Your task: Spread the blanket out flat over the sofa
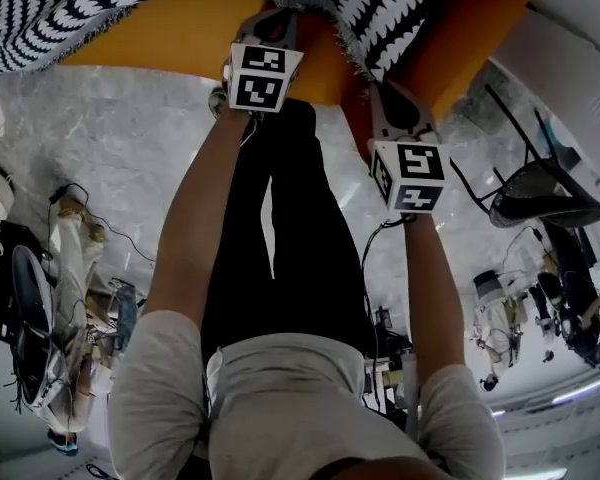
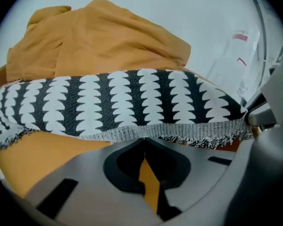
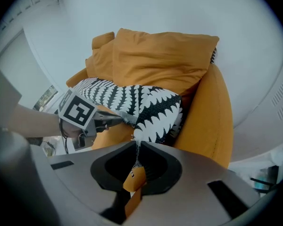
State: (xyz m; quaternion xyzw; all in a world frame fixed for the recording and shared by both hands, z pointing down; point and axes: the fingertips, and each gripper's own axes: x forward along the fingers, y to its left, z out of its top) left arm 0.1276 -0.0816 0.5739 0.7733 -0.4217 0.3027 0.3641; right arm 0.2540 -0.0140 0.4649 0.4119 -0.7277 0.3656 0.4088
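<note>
Left gripper (image 2: 142, 138) and right gripper (image 3: 134, 146) are each clamping the blanket (image 2: 132, 102) hem, mid-spread. Blanket is lying bunched across the sofa (image 3: 212, 117) seat; next probably needs pulling edges apart and down.

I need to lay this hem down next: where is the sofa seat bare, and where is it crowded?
Bare: the orange seat in front of the blanket hem, left of the left gripper. Crowded: the cushions against the back, and the spot beside the armrest, where the blanket bunches above the right gripper.
</note>
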